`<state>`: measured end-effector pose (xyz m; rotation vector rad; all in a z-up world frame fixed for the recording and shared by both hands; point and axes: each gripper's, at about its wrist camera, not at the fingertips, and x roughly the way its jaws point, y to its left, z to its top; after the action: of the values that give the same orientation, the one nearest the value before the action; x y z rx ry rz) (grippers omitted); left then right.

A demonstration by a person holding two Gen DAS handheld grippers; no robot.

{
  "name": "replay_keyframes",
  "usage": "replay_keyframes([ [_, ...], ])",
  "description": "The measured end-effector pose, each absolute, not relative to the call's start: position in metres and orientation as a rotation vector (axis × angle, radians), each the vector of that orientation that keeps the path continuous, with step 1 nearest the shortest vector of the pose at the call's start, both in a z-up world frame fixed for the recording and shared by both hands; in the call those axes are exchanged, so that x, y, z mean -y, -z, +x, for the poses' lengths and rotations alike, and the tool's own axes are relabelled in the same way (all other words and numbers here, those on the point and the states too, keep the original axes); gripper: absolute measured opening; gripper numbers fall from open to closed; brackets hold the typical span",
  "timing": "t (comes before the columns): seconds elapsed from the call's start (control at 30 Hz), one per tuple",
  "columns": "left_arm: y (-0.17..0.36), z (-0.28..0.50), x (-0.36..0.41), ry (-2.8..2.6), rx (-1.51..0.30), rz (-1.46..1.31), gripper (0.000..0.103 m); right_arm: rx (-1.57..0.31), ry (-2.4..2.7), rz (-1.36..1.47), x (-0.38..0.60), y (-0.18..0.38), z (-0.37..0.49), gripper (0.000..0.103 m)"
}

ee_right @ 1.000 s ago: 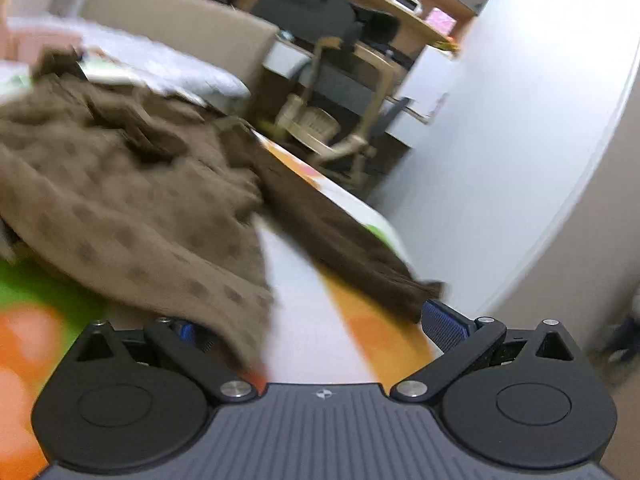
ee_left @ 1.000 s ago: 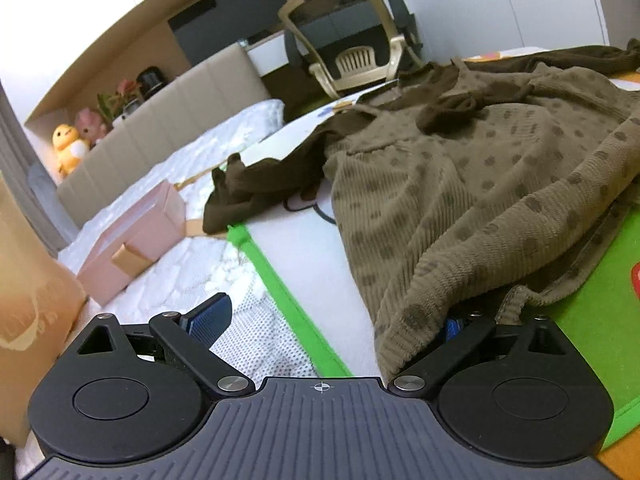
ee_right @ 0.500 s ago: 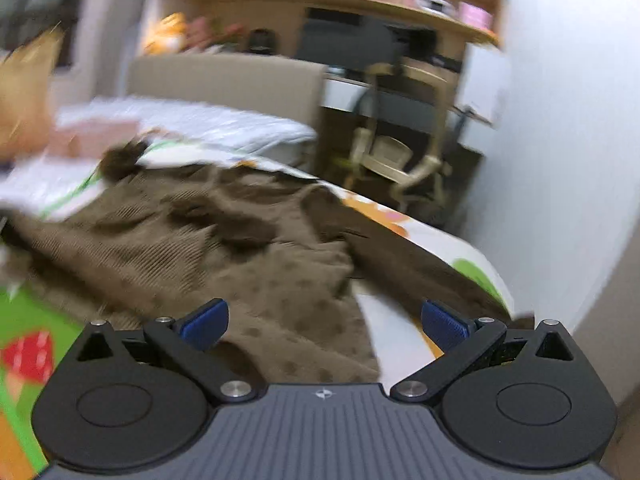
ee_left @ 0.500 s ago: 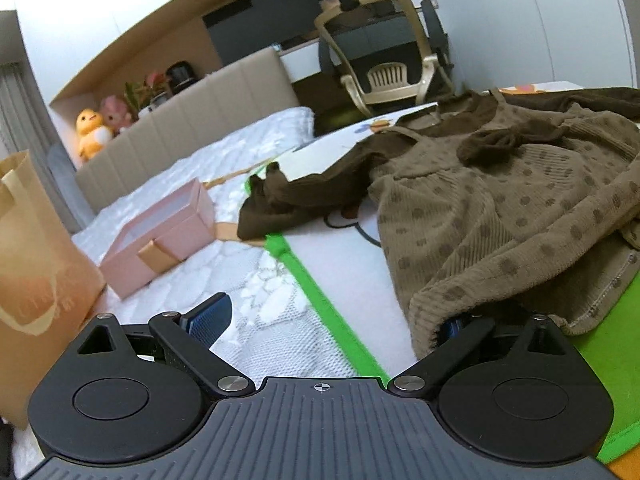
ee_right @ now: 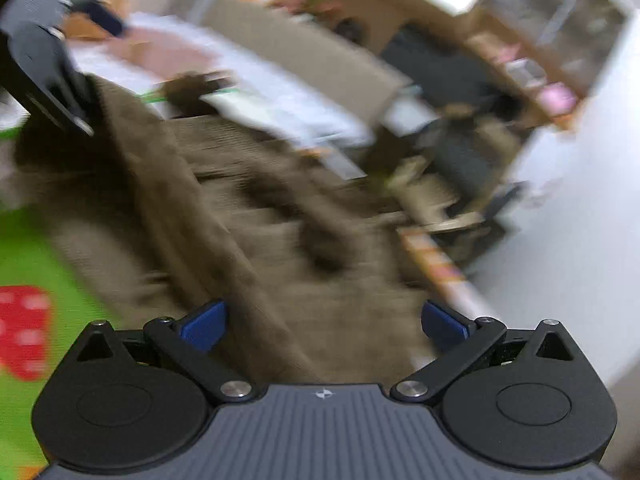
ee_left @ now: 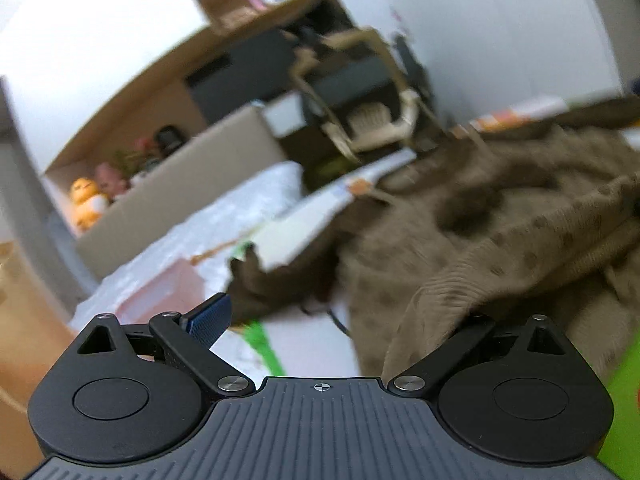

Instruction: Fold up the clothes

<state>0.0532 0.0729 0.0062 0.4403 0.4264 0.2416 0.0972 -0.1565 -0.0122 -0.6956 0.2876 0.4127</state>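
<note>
A brown dotted ribbed garment [ee_left: 520,240] with darker brown sleeves lies crumpled on a colourful play mat [ee_left: 624,380]. My left gripper [ee_left: 340,316] stands open; the garment's hem drapes over its right finger and hides that pad, while the blue left pad [ee_left: 210,316] is bare. In the right wrist view the same garment [ee_right: 260,220] is blurred by motion. My right gripper [ee_right: 324,320] is open just above the cloth, with both blue pads [ee_right: 204,322] showing. The left gripper shows at the upper left of that view [ee_right: 44,68].
A pink box [ee_left: 160,292] sits on a white quilted bed beside the mat. A brown paper bag [ee_left: 24,320] stands at the left. A beige chair [ee_left: 360,92], a padded headboard and shelves with plush toys [ee_left: 86,200] lie beyond.
Both grippers have swung and tilted, so both views are blurred. My left gripper has risen with the hem still over its right finger. My right gripper has moved over the garment.
</note>
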Motion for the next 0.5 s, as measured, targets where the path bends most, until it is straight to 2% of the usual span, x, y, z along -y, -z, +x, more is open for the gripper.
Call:
replay_keyframes([
  [0.17, -0.009, 0.038, -0.074, -0.234, -0.418, 0.408, 0.1, -0.223, -0.216, -0.674, 0.195, 0.01, 0.09, 0.103],
  [0.37, 0.03, 0.018, -0.074, -0.147, -0.57, 0.421, 0.1, -0.33, -0.263, -0.723, 0.218, 0.033, 0.082, 0.103],
  [0.5, 0.037, 0.01, -0.076, -0.16, -0.596, 0.436, 0.1, -0.361, -0.321, -0.705, 0.228, 0.036, 0.073, 0.103],
])
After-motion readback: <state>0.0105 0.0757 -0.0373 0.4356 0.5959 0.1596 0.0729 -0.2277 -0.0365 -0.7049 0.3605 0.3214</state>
